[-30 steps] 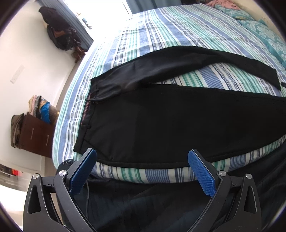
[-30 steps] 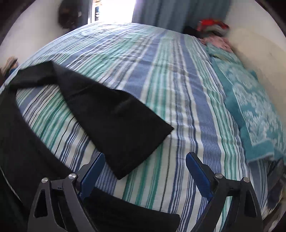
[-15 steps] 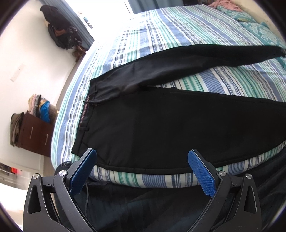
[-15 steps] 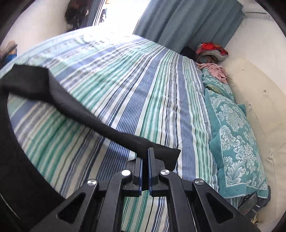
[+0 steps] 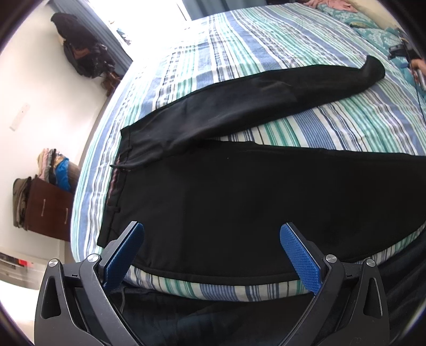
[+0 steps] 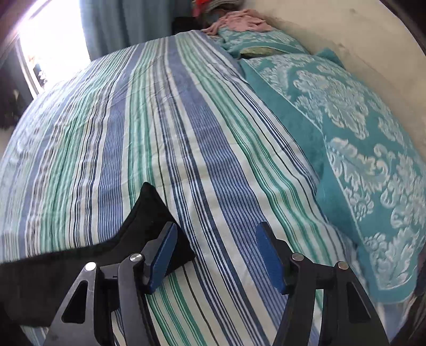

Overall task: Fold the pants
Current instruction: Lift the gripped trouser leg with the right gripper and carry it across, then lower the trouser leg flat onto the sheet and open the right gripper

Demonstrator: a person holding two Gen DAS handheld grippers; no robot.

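Observation:
Black pants (image 5: 239,191) lie spread on the striped bed (image 5: 332,125), waistband at the left, near leg along the front edge, far leg (image 5: 266,106) stretched out to the right. My left gripper (image 5: 211,255) is open and empty, just above the near edge of the pants. My right gripper (image 6: 214,256) is open over the sheet; the hem of the far leg (image 6: 149,213) lies flat just left of its left finger (image 6: 162,255). The right gripper also shows far right in the left wrist view (image 5: 410,61).
Teal patterned pillows (image 6: 359,149) line the bed's right side, with pink clothes (image 6: 239,22) beyond. A dark dresser with stacked clothes (image 5: 48,202) stands left of the bed, and dark bags (image 5: 80,53) hang by the bright window.
My right gripper closed on the far leg's hem, pulled it out to the right, then opened and let it drop flat. My left gripper stayed open and nearly still.

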